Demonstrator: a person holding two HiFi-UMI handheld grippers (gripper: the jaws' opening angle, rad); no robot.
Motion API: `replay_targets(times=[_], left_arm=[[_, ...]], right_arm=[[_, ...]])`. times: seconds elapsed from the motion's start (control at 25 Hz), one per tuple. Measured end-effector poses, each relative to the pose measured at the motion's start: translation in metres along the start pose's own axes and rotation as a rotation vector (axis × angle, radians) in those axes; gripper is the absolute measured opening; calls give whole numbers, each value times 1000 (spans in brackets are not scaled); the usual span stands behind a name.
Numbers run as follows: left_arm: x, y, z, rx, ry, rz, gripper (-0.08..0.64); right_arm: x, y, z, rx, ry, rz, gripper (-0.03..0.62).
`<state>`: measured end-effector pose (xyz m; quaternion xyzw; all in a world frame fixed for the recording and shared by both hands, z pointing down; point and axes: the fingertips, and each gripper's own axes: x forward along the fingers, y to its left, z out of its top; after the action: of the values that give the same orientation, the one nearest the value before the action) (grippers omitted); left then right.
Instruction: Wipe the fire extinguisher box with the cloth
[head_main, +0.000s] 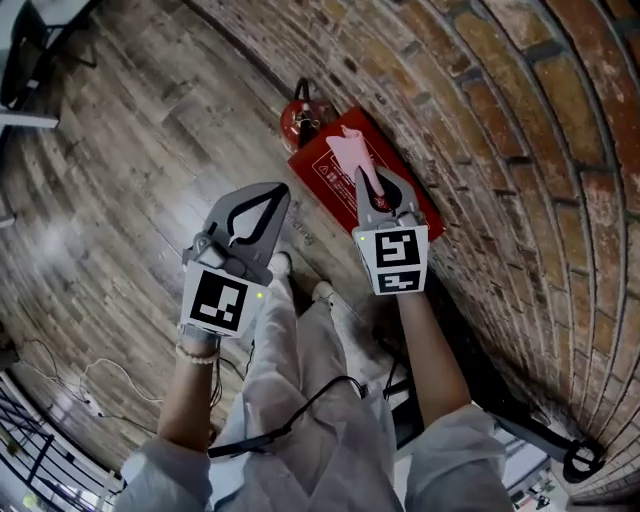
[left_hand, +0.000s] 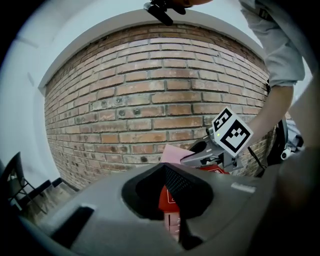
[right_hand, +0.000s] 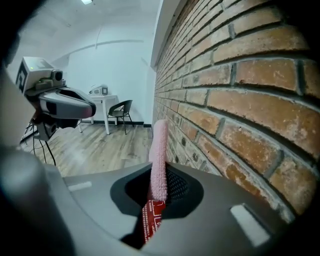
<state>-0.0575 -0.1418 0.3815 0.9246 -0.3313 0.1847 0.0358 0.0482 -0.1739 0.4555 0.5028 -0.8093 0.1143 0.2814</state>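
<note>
The red fire extinguisher box lies on the wood floor against the brick wall. My right gripper hovers over it, shut on a pink cloth that sticks out past the jaw tips. In the right gripper view the cloth stands up between the jaws, with the box below. My left gripper is to the left over the floor, shut and holding nothing. Through its jaws the box shows, and beyond it the right gripper with the cloth.
A red fire extinguisher stands just beyond the box. The person's legs and shoes are below the grippers. Cables lie on the floor at lower left. A white table and a chair stand far off.
</note>
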Motion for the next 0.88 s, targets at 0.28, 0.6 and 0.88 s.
replay_targets(times=[0.28,0.6,0.88], left_arm=[[11,11,-22,-22,22,-16,-2],[15,22,-36,-5,43,-16,-2],[22,24,-44,-6,44,-26,-2]], right_arm=[[47,-4,-14,1,32,-19,18],[91,1,-25,-19,64,-6,18],[115,-2,-46,-57,142,-12,18]])
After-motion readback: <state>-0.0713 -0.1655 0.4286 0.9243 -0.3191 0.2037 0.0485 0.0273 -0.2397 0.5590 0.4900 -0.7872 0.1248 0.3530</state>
